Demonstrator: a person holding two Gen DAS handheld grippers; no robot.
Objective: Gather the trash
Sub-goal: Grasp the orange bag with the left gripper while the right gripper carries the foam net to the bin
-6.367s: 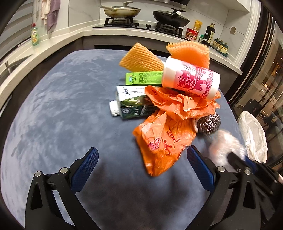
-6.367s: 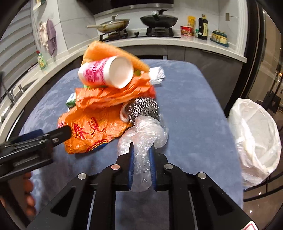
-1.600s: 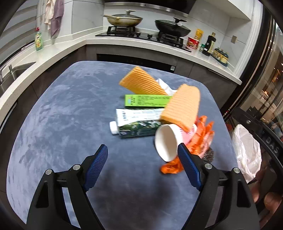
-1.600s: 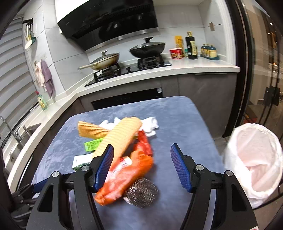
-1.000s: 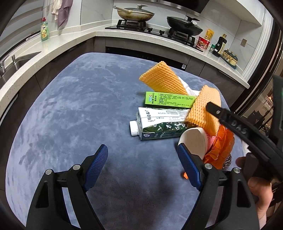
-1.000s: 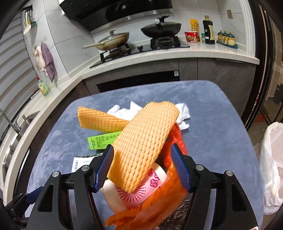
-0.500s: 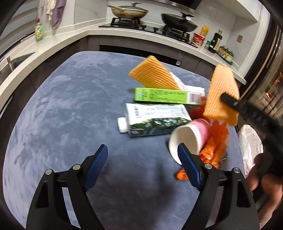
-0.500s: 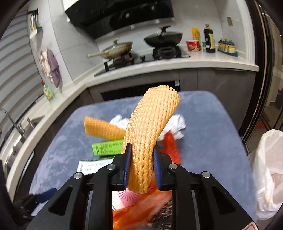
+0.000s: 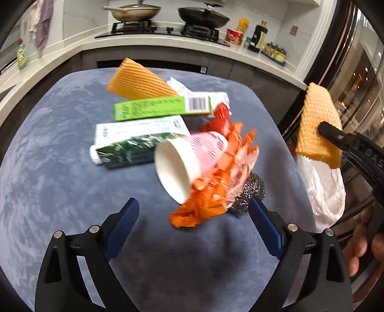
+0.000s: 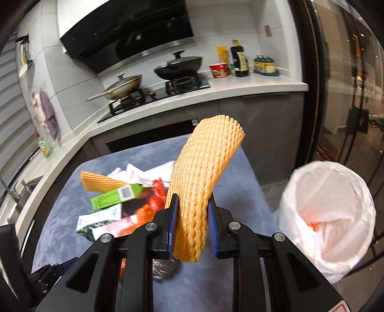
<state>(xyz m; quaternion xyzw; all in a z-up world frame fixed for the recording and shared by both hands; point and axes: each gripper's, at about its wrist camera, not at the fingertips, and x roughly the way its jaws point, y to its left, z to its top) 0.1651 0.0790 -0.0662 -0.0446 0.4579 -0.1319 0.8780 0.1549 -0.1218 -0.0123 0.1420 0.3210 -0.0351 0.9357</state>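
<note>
My right gripper (image 10: 192, 229) is shut on an orange foam net sleeve (image 10: 204, 177), lifted off the table; the same sleeve (image 9: 316, 124) hangs at the right edge of the left wrist view, above the bin. The bin's white bag (image 10: 328, 211) gapes at the right. My left gripper (image 9: 192, 223) hovers over the trash pile, its jaws opening with nothing pressed between them. Just ahead of it lie a pink paper cup (image 9: 187, 163), an orange plastic bag (image 9: 216, 189) and a steel scourer (image 9: 249, 194). Behind them are a green-and-white carton (image 9: 134, 141), a green box (image 9: 160, 108) and a second foam sleeve (image 9: 136, 81).
The blue-grey table (image 9: 60, 168) ends at the right beside the white bin bag (image 9: 321, 189). White crumpled paper (image 9: 182, 88) lies behind the boxes. A counter with a stove and pans (image 9: 165, 14) runs along the back. A person's hand (image 9: 360, 249) holds the right gripper.
The right gripper closed on the foam sleeve, lifted it off the cup and carried it right toward the bin. The left gripper moved closer to the cup and spread wider.
</note>
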